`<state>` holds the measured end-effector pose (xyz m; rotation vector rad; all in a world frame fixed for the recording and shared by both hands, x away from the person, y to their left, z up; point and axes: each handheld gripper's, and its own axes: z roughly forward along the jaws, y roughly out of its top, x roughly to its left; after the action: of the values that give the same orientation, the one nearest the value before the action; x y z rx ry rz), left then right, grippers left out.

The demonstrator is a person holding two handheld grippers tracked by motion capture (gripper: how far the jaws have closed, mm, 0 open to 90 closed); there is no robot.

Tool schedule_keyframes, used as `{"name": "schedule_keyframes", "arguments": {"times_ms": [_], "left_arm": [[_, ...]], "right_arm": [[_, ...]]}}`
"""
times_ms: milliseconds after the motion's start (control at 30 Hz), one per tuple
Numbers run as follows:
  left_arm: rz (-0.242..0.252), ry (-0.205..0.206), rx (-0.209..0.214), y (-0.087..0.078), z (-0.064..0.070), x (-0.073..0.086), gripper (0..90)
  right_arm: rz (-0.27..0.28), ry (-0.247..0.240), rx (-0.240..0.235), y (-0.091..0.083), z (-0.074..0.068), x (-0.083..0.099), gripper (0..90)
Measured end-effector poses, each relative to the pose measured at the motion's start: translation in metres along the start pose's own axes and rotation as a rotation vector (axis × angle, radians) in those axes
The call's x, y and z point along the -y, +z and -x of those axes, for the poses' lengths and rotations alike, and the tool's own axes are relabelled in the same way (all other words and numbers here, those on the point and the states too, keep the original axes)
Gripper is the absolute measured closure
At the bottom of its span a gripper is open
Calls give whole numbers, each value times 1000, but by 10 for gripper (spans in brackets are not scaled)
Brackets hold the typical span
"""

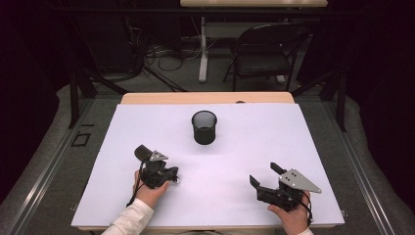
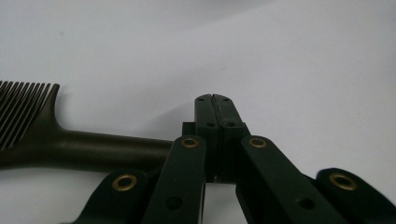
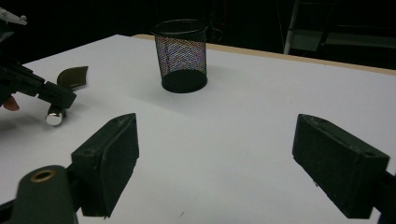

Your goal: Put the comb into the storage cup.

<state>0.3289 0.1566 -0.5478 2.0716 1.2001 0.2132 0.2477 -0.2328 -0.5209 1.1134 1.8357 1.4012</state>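
Note:
A black mesh cup stands upright on the white table top, beyond both grippers and about midway between them; the right gripper view has it straight ahead. A dark comb lies flat at the left. My left gripper rests low beside it, jaws pressed together with nothing seen between them. The comb's handle runs off to the left from behind the left jaw arm, with its teeth at the far left. My right gripper hovers at the near right, jaws wide apart and empty.
A small shiny metal piece sits under the left gripper's tip. Beyond the table's far edge stand a folding chair, a table leg and loose cables on the floor.

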Motion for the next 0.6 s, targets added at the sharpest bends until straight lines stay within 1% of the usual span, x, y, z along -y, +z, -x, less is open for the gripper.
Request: {"name": "schedule_keyframes", "arguments": {"times_ms": [100, 200, 233, 433, 600], "left_arm": [[-6, 2, 5, -1, 1, 2, 900], [-20, 12, 4, -3, 1, 4, 900], [-14, 16, 2, -3, 1, 5, 900], [-26, 16, -1, -8, -1, 8, 900], [-25, 16, -5, -12, -2, 12, 900]], "right_arm": [[2, 0, -1, 0, 0, 0, 145], [1, 0, -1, 0, 0, 0, 145], [1, 0, 0, 0, 0, 0, 145], [2, -1, 0, 0, 0, 0, 146], [1, -1, -2, 0, 0, 0, 146]]}}
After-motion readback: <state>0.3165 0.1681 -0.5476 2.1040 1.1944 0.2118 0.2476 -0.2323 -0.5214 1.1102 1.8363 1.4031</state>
